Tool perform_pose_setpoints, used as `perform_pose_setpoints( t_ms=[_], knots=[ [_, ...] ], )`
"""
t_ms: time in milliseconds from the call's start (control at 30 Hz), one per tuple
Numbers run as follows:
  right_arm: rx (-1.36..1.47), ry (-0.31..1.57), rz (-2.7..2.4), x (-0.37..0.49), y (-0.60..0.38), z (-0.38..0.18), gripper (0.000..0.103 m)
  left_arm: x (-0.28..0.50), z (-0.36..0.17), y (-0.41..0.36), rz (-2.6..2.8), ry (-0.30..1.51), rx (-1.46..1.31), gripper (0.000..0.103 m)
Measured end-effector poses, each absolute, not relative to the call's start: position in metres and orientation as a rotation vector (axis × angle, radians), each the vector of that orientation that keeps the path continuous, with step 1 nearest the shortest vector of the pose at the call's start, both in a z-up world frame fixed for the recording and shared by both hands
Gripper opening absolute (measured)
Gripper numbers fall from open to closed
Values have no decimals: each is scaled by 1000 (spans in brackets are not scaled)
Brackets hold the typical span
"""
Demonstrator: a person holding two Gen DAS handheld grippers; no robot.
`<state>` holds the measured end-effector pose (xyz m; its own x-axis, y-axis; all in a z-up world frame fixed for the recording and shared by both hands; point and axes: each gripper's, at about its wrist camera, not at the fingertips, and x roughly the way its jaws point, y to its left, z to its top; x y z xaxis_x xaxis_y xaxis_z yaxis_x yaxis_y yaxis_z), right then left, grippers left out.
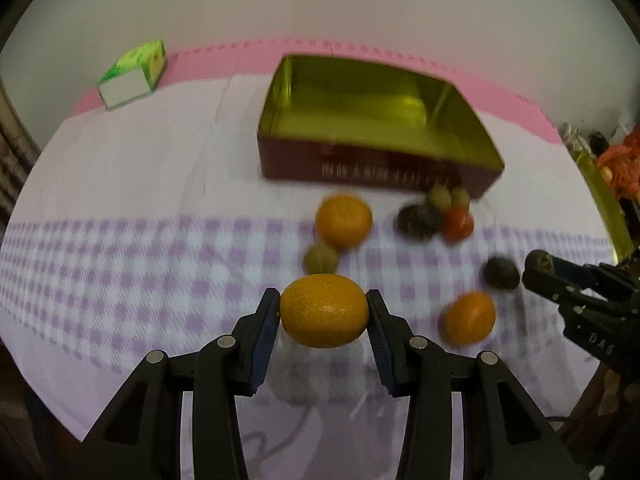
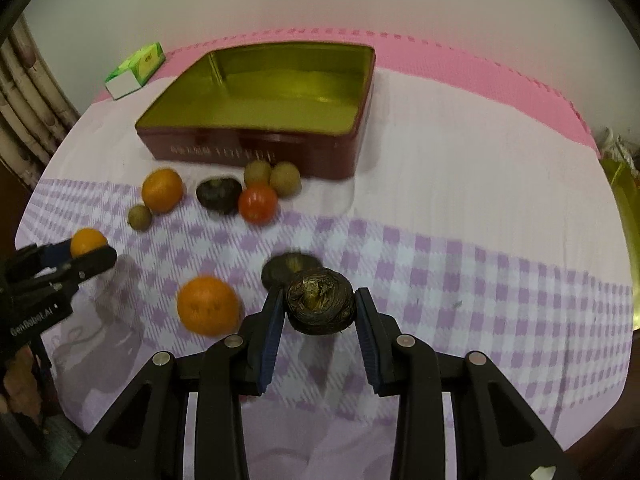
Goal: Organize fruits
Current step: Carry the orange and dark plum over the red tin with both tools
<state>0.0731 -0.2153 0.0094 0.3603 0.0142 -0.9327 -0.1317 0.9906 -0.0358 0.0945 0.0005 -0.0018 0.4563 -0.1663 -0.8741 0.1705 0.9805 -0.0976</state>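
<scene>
From the left wrist, the left gripper [image 1: 324, 312] tilts steeply down over the checked cloth [image 1: 120, 272], fingers clamped on an orange [image 1: 324, 310] held clear of it, short of the open tin [image 1: 376, 120]. From the right wrist, the right gripper [image 2: 318, 308] angles down likewise, squeezing a dark wrinkled fruit [image 2: 320, 306] above the cloth, other fruits lying before the tin.

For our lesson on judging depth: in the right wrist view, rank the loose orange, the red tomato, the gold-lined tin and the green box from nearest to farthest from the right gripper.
1. Loose orange, just left of the right gripper.
2. Red tomato, farther back, mid-cloth.
3. Gold-lined tin, behind the fruit.
4. Green box, far left corner.
</scene>
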Motion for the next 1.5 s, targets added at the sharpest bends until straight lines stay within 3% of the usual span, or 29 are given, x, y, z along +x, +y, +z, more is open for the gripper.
perform_pose_setpoints(
  t_ms=[467, 833, 1500],
  knots=[
    [-153, 1093, 132, 159, -185, 40, 33, 184, 45, 6, -235, 929, 46, 44],
    [-174, 1135, 116, 191, -180, 18, 33, 229, 19, -15, -276, 1004, 55, 44],
    [-245, 1174, 91, 202, -186, -9, 33, 237, -24, -25, -229, 1118, 70, 44]
  ],
)
